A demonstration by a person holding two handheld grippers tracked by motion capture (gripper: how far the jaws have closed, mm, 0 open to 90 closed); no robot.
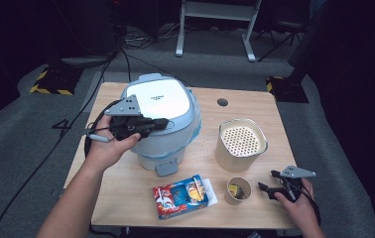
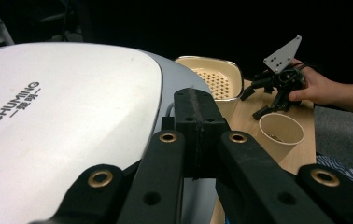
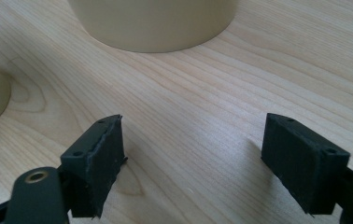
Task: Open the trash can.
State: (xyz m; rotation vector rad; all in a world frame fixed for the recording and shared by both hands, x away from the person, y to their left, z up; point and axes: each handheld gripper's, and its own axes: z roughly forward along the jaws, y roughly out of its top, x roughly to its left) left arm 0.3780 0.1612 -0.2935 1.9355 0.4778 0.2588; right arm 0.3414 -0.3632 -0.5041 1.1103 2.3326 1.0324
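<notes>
Now — left hand-held gripper (image 1: 163, 124): closed, over cooker lid (image 1: 161, 97) | right hand-held gripper (image 1: 269, 182): wide, empty, beside paper cup (image 1: 238, 190)

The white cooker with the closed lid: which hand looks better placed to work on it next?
Probably the left. The left gripper, jaws shut, sits over the cooker, while the right gripper rests open by the paper cup.
</notes>
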